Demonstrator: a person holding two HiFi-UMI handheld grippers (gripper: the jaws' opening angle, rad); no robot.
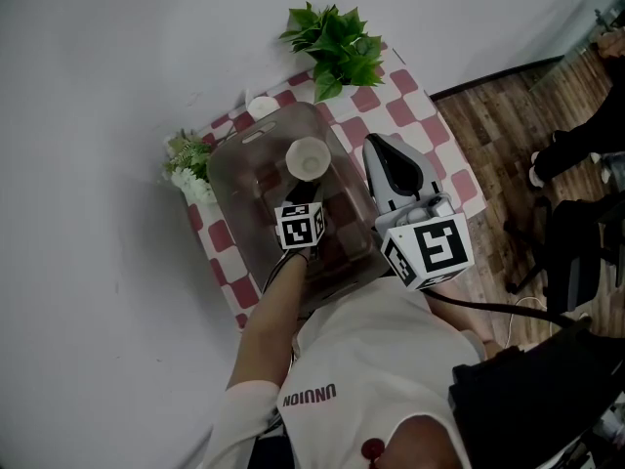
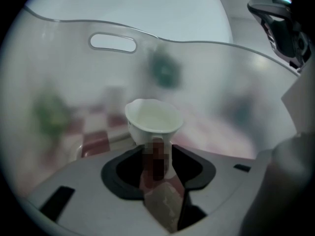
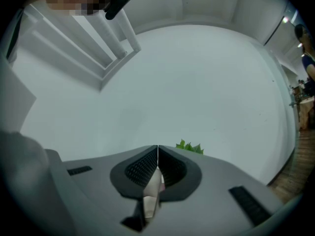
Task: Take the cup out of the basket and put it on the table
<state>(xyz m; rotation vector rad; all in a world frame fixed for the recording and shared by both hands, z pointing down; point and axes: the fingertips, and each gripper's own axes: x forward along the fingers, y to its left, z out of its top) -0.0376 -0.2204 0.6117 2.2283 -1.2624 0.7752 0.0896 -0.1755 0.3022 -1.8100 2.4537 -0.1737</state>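
A white cup (image 1: 308,157) sits inside the translucent plastic basket (image 1: 244,179) on the red-and-white checkered table (image 1: 410,115). My left gripper (image 1: 307,186) reaches down into the basket just behind the cup. In the left gripper view the cup (image 2: 152,119) is right in front, and its handle stands between the jaws of my left gripper (image 2: 157,156). The pads lie close on either side of the handle, and no squeeze shows. The cup's base is hidden. My right gripper (image 1: 379,147) hovers to the right of the basket, shut and empty (image 3: 157,151), and points at the bare wall.
A leafy green plant (image 1: 337,42) stands at the table's far edge. A white-flower bunch (image 1: 186,169) and a small white dish (image 1: 262,106) sit left of the basket. The basket wall with a handle slot (image 2: 113,43) rises behind the cup. Wooden floor (image 1: 508,115) lies to the right.
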